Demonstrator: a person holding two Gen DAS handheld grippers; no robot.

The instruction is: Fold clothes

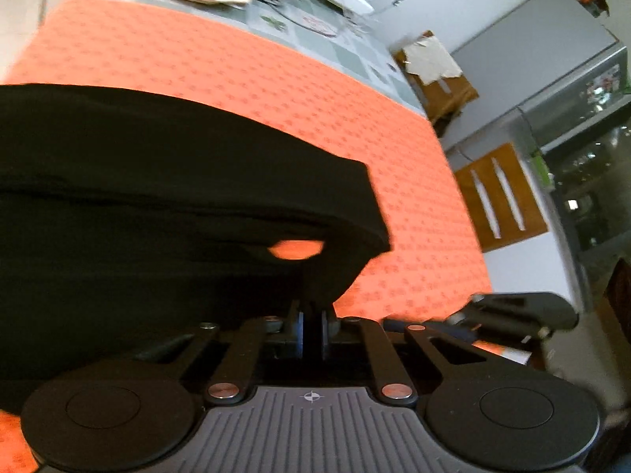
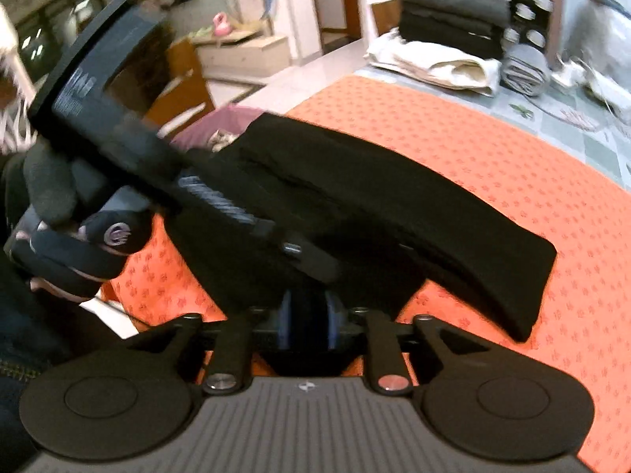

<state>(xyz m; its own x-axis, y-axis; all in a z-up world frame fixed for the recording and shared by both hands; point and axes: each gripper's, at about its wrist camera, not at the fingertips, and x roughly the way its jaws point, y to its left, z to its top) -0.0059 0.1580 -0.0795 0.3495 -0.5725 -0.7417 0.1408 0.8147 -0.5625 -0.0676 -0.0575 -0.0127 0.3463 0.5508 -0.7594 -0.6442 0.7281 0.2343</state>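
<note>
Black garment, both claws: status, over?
Left claw shut on black garment. Right claw shut on its near edge. Garment folded, lifted over orange cloth. Nothing in the way.

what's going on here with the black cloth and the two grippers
A person is folding a black garment on an orange tablecloth. The left gripper and right gripper are each shut on the garment's near edge, lifting it. Folded cream cloth and a dark stack sit at the far end.
</note>
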